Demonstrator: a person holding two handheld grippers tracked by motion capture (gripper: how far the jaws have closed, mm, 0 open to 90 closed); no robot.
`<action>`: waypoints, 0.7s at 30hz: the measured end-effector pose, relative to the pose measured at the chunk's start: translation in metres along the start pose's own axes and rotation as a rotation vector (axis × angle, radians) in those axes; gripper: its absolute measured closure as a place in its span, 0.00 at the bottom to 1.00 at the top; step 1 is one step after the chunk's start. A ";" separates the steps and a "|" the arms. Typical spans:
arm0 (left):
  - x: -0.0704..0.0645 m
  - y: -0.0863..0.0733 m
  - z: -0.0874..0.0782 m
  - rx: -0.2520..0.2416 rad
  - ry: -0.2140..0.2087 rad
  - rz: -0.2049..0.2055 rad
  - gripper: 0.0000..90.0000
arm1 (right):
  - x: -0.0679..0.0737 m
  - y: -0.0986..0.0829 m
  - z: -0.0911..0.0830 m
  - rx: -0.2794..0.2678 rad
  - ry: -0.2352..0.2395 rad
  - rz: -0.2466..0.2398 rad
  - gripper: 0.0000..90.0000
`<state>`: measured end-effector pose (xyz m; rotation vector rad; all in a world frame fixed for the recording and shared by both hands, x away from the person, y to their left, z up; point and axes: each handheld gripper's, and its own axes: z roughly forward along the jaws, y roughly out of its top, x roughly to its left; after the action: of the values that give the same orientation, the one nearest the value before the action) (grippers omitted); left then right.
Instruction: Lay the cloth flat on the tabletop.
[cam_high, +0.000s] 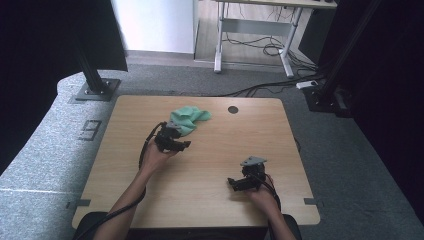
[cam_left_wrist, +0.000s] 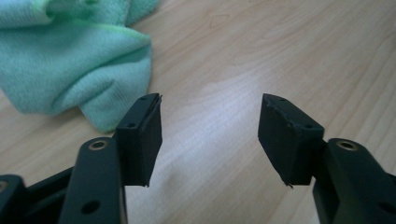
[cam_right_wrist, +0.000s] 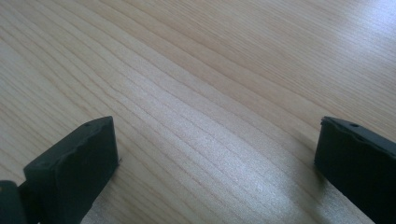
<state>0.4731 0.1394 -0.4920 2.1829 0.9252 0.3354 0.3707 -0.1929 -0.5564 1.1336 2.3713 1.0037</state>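
While the left gripper (cam_high: 176, 142) hovered at the near edge of the cloth (cam_high: 189, 119), its fingers (cam_left_wrist: 142, 135) stood well apart and held nothing — the cloth lay just beyond the left finger in the left gripper view. The cloth sat crumpled at the far middle of the bench (cam_high: 210, 200). The right gripper (cam_high: 242, 183) rested low over bare wood near the right front, well apart from the cloth — fingers (cam_right_wrist: 74, 163) spread wide, empty.

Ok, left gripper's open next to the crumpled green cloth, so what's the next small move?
Probably ease the left gripper forward and to its left, until its jaws straddle the near fold of the crumpled green microfibre cloth. The jaws stand open and empty, and the cloth lies just beyond one jaw, not between them.
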 end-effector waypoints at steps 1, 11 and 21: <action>0.001 0.002 0.001 -0.001 0.003 0.001 0.48 | 0.000 0.000 0.000 0.000 0.000 0.000 0.00; 0.009 0.025 0.023 0.001 0.020 0.010 0.63 | 0.000 0.000 0.000 -0.001 0.001 -0.001 0.00; 0.021 0.038 0.043 0.025 0.063 -0.004 0.76 | 0.000 0.000 0.000 -0.002 0.000 -0.003 0.00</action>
<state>0.5285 0.1133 -0.4958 2.2038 0.9722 0.3948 0.3709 -0.1931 -0.5566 1.1290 2.3710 1.0053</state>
